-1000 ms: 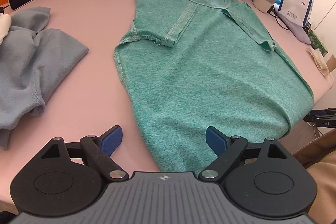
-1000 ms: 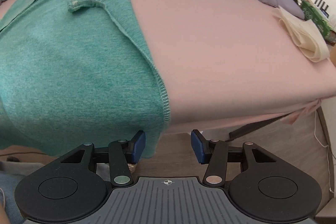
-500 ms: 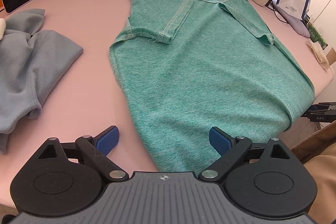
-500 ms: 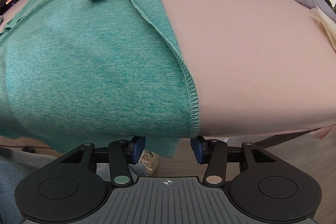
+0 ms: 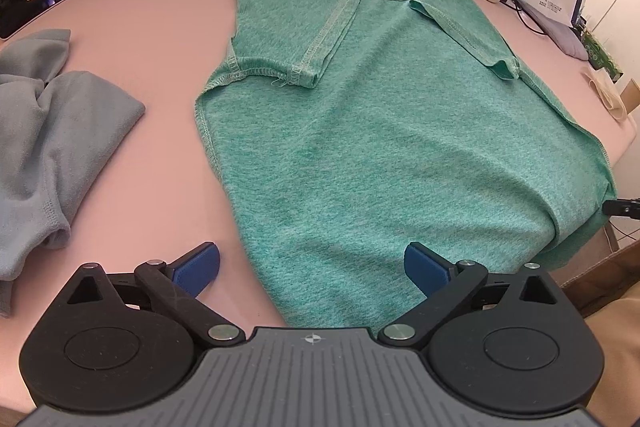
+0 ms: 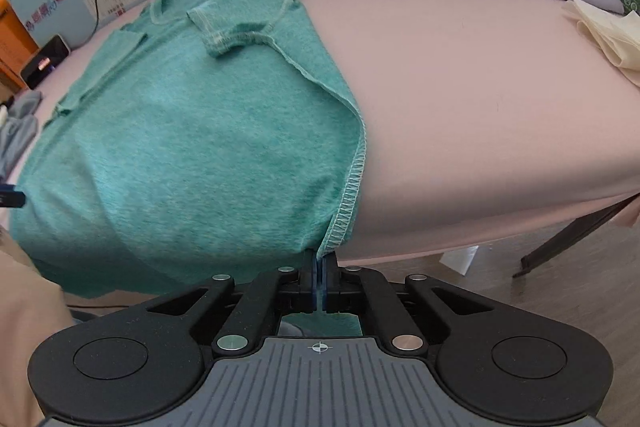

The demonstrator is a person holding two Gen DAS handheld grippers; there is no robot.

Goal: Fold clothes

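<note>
The right gripper [image 6: 319, 281] pinches only the hem corner of the green knit T-shirt [image 5: 372, 131]; thin fabric could slip free if pulled hard. The left gripper [image 5: 312, 267], jaws opening wide, holds nothing, apparently straddling the opposite hem. The shirt lies flat on the pink table [image 5: 152, 27], sleeves folded inward, hem overhanging.

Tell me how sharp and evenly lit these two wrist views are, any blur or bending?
Left wrist view: crisp, soft even light, the teal knit T-shirt stitching sharp; fisheye bends the pink table edge. Right wrist view: shirt body slightly smeared by motion, hem stitching near the right gripper sharper.
</note>
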